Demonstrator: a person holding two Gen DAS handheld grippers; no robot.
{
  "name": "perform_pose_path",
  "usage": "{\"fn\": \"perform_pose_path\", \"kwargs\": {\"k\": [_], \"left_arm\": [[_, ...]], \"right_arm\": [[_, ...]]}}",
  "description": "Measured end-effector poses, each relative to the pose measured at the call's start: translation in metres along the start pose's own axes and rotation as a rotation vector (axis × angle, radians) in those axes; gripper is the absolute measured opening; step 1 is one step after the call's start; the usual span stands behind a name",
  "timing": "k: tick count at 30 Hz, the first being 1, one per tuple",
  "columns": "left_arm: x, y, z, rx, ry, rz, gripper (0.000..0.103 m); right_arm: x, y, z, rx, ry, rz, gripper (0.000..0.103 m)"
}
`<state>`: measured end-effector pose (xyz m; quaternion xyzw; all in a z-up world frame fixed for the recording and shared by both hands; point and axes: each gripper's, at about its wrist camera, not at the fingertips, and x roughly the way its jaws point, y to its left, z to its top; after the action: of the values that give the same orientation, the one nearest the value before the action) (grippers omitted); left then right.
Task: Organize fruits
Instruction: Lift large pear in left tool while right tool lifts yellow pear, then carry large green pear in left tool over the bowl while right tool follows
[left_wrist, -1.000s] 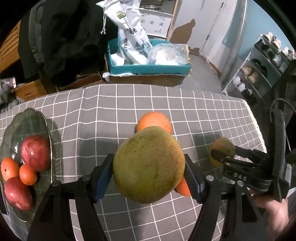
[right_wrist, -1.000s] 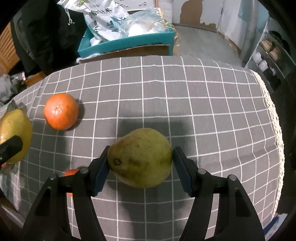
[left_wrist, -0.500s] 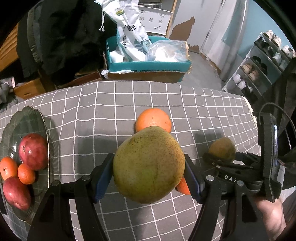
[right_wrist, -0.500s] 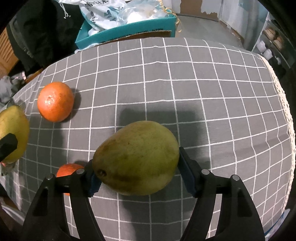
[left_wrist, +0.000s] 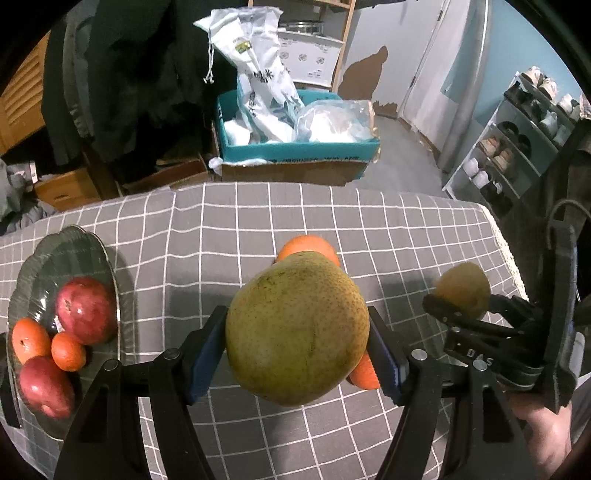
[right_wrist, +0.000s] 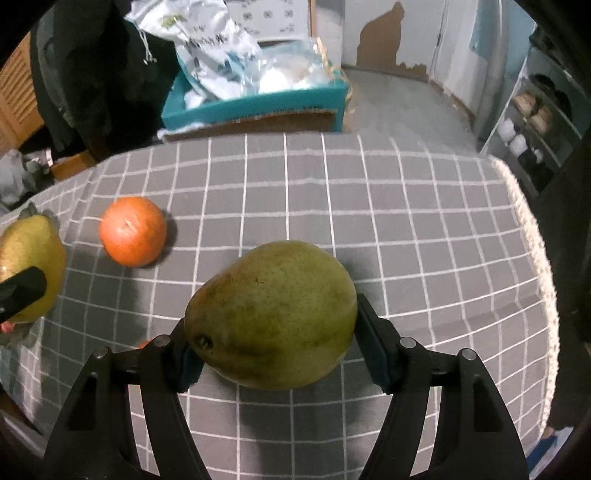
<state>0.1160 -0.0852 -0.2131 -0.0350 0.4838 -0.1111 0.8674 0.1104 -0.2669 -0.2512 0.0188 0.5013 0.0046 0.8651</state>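
You have a table under a grey checked cloth (left_wrist: 221, 236) in front of you, with a lace-like fringe along its right edge. On it sit a dark glass plate (left_wrist: 62, 251) at the left (holding fruit), a large orange (right_wrist: 133, 230) near the middle, and a second orange (left_wrist: 364, 373), mostly hidden.

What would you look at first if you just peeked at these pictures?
First, two big green-yellow pears, each pinched in a black gripper above the grey checked tablecloth: the left gripper holds one pear and the right gripper holds the other pear. Next, the glass plate at the table's left edge with red apples and small oranges, and a bright orange sitting loose on the cloth.
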Motion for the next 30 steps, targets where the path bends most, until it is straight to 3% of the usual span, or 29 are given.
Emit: {"fn": "perform_pose_path", "kwargs": {"k": [30], "left_arm": [[-0.113,0.012,0.014,0.023,-0.241,0.063,0.073]], "right_arm": [[-0.137,0.029,0.023,-0.071,-0.302,0.021,0.070]]}}
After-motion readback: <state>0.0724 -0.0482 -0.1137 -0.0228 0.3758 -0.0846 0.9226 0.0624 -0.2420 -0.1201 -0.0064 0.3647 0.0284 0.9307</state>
